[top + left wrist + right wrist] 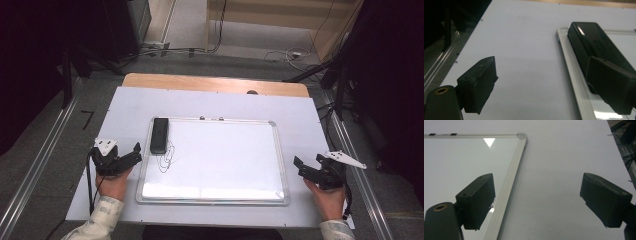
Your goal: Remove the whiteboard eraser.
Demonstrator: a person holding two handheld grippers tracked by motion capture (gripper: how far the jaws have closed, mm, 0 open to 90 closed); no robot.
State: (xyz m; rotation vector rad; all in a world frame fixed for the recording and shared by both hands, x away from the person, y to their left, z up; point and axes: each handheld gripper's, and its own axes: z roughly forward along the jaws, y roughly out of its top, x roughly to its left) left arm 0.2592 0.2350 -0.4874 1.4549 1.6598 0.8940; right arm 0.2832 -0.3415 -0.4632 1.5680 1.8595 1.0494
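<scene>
A whiteboard with a silver frame lies flat on the white table. A black eraser rests on its far left corner, and a black scribble is drawn just below it. My left gripper sits left of the board, jaws wide apart with nothing between them. In the left gripper view the eraser lies ahead on the board's frame, partly behind the right jaw. My right gripper rests right of the board, also open and empty. The right gripper view looks along the board's right frame.
The white table top has a wooden strip along its far edge. Metal rails run on the floor at both sides. Cables lie on the floor beyond the table, and dark stands rise at left and right.
</scene>
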